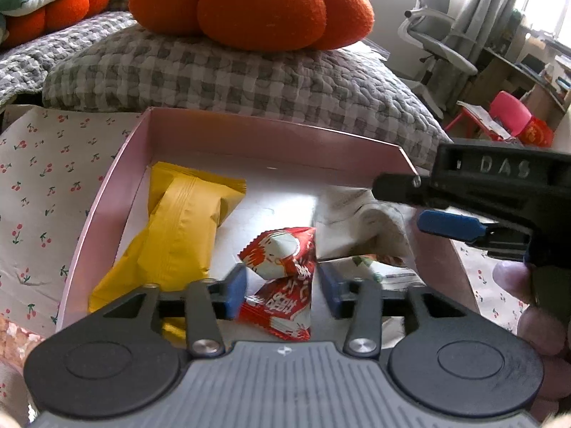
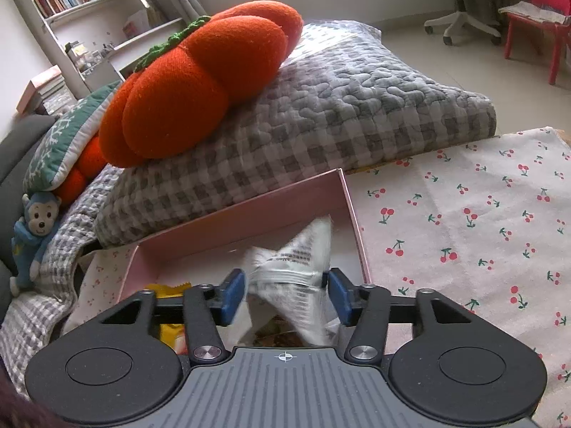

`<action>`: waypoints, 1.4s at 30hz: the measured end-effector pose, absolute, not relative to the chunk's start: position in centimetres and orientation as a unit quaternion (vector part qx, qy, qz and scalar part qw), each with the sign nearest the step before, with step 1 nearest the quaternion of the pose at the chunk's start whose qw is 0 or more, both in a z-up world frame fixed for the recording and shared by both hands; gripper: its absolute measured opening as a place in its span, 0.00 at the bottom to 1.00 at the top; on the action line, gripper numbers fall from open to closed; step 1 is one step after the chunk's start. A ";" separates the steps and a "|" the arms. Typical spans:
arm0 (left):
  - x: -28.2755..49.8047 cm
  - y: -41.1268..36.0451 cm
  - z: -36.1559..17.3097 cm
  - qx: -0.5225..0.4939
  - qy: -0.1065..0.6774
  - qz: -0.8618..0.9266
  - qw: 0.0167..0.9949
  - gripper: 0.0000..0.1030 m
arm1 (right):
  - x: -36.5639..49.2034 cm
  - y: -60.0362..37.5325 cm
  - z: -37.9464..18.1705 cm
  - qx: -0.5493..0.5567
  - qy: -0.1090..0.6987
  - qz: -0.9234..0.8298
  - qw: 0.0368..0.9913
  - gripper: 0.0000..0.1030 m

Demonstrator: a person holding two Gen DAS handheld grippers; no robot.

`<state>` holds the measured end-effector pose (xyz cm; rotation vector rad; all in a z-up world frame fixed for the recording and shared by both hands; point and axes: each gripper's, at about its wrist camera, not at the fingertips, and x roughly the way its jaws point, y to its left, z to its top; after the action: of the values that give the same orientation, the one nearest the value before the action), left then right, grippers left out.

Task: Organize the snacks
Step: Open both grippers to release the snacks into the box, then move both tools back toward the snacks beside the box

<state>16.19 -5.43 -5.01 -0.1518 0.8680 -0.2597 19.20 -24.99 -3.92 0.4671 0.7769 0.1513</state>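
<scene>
A pink open box (image 1: 271, 132) (image 2: 249, 221) lies on a cherry-print cloth. In it are a yellow packet (image 1: 178, 235) (image 2: 167, 289), a red-and-white snack packet (image 1: 282, 278) and a crumpled white packet (image 1: 357, 221) (image 2: 296, 260). My left gripper (image 1: 282, 294) hangs over the box's near side. It is open, with the red-and-white packet lying between its blue pads and a gap on the right. My right gripper (image 2: 286, 296) (image 1: 417, 207) is over the box's right end. It is open around the blurred white packet.
The cherry-print cloth (image 2: 464, 221) spreads to the right of the box. Behind the box lies a grey checked quilted pillow (image 1: 249, 78) with an orange pumpkin cushion (image 1: 257, 3) on it. A plush monkey (image 2: 35, 228) sits far left. An office chair (image 1: 435, 39) and a red chair (image 2: 542, 7) stand beyond.
</scene>
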 end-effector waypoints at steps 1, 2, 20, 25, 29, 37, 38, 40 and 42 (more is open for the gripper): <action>16.1 -5.5 -4.9 -0.071 0.418 -0.129 0.896 0.50 | 19.1 -25.1 -3.7 0.228 0.375 0.075 0.895 0.63; 16.1 -5.6 -4.8 -0.067 0.417 -0.131 0.897 0.52 | 19.0 -25.1 -3.5 0.230 0.373 0.075 0.896 0.66; 11.5 -4.2 -1.5 -0.021 0.415 -0.184 0.891 0.94 | 13.3 -25.4 0.8 0.178 0.385 0.056 0.904 0.88; 10.4 -3.1 -1.2 0.007 0.414 -0.180 0.892 0.97 | 11.3 -26.1 1.2 0.187 0.397 0.038 0.898 0.93; 9.5 -1.9 -1.3 0.022 0.419 -0.175 0.891 0.98 | 9.8 -26.0 1.1 0.162 0.412 0.030 0.896 0.93; 7.8 0.8 -1.6 0.048 0.428 -0.163 0.888 0.99 | 7.8 -24.6 -2.1 0.084 0.481 0.040 0.872 0.95; 7.6 1.2 -1.7 0.050 0.429 -0.161 0.887 1.00 | 7.3 -24.4 -2.3 0.073 0.481 0.045 0.873 0.95; 7.2 1.8 -2.0 0.050 0.433 -0.159 0.886 1.00 | 6.6 -23.9 -2.8 0.052 0.482 0.056 0.873 0.95; 6.7 2.4 -2.3 0.051 0.435 -0.159 0.885 1.00 | 6.0 -23.6 -3.4 0.039 0.486 0.066 0.870 0.95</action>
<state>6.75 2.35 -2.34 0.1055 0.9056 -0.3317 6.03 -23.58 -3.42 0.0806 1.0170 0.1379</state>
